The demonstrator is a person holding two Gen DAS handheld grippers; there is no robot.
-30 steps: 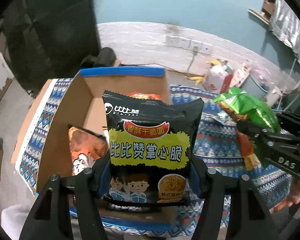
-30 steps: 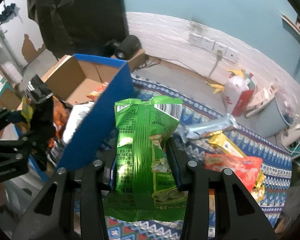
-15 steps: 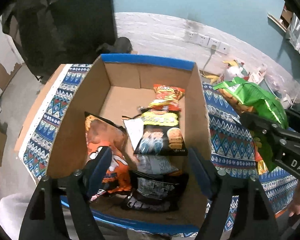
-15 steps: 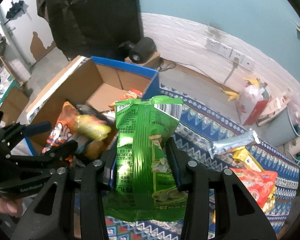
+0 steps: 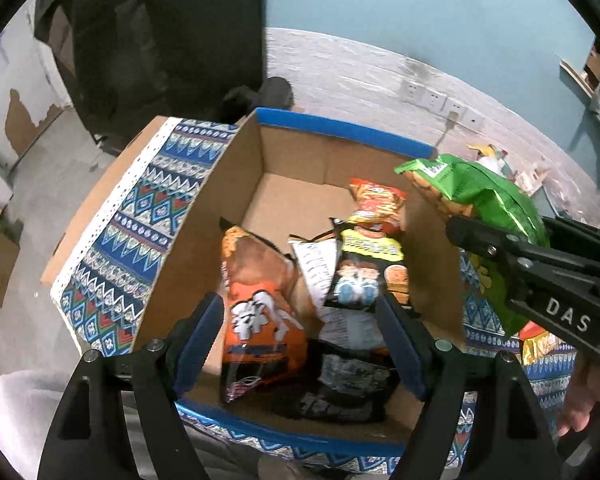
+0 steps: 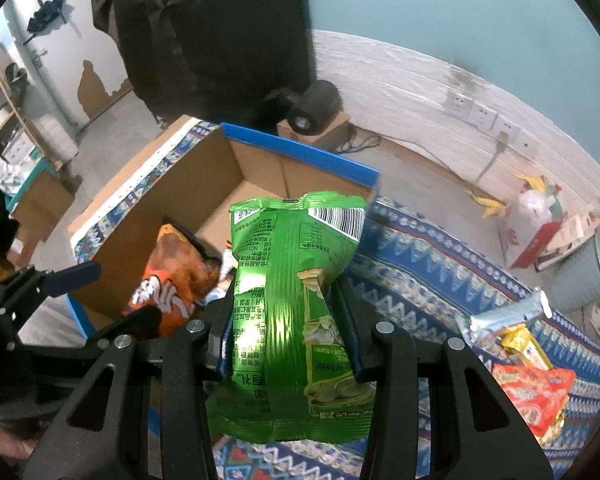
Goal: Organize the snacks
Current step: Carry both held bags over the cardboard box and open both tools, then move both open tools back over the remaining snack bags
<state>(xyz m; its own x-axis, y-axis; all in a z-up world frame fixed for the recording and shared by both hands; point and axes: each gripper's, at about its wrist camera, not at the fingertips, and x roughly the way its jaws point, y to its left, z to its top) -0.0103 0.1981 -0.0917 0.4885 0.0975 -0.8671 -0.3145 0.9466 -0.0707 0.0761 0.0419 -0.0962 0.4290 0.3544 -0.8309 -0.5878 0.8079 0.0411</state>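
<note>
Below my left tongs [image 5: 300, 336], the open brown cardboard box with blue-taped rim [image 5: 340, 130] is already holding several packets: an orange crinkly snack bag [image 5: 256, 304], a black and yellow noodle packet [image 5: 370, 268] lying beside it, and an orange-red chip bag [image 5: 376, 200] farther in. So I am judging the sorting partly done. Off to the right of my right tongs [image 6: 286, 332], on the blue patterned cloth [image 6: 412, 264], a silver wrapper [image 6: 508, 314], a yellow bar [image 6: 526, 346] and a red packet [image 6: 534, 392] are still waiting.

My left tongs are standing wide apart over the box, gripping nothing. My right tongs are clamping the shiny green chip bag [image 6: 296, 300] across its middle, holding it upright just beside the box's near right wall, not yet inside.
</note>
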